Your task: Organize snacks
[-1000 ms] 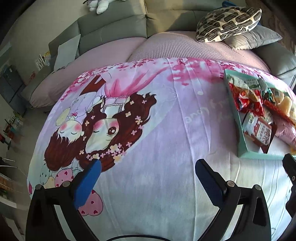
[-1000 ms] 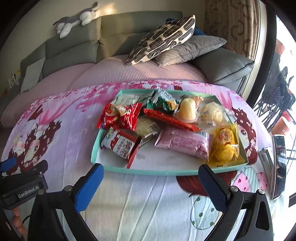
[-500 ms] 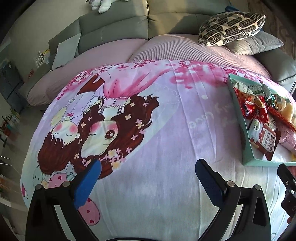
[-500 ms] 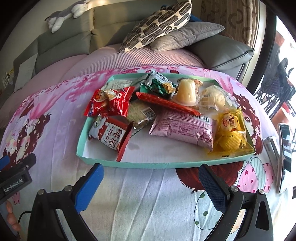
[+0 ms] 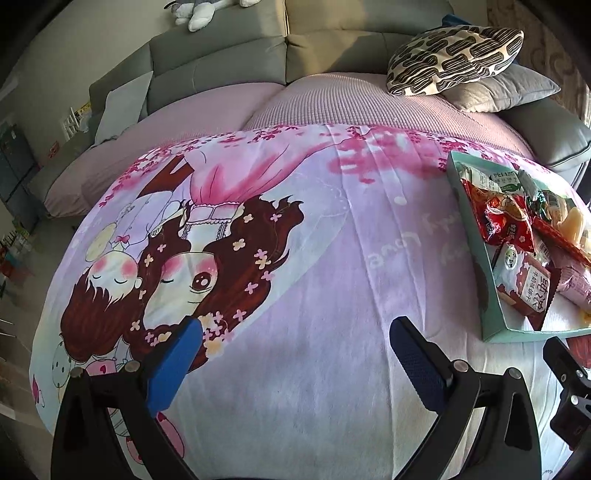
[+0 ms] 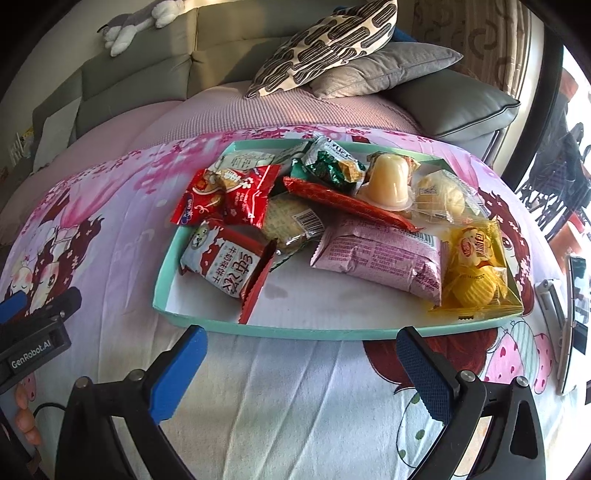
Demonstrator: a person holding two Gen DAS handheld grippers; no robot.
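Note:
A mint-green tray [image 6: 295, 330] lies on a cartoon-print cloth, holding several snack packs: a red-and-white milk candy pack [image 6: 225, 266], a pink pack [image 6: 384, 258], a yellow chip bag [image 6: 476, 266], a jelly cup [image 6: 388, 181], a long red stick pack [image 6: 347, 201]. My right gripper [image 6: 297, 354] stands open just before the tray's near rim, holding nothing. My left gripper [image 5: 291, 349] is open over bare cloth, with the tray [image 5: 491, 306] off to its right. The left gripper's body [image 6: 33, 332] shows at the left edge of the right wrist view.
A grey sofa [image 5: 221, 55] with a patterned cushion [image 6: 325, 44] and grey pillow [image 6: 384, 70] runs behind the cloth. A plush toy [image 6: 136, 22] lies on the sofa back. A phone [image 6: 576, 295] rests at the cloth's right edge.
The right gripper has moved forward toward the tray, whose near rim now sits at its fingertips. The left gripper has advanced a little over the cloth. Both stay open.

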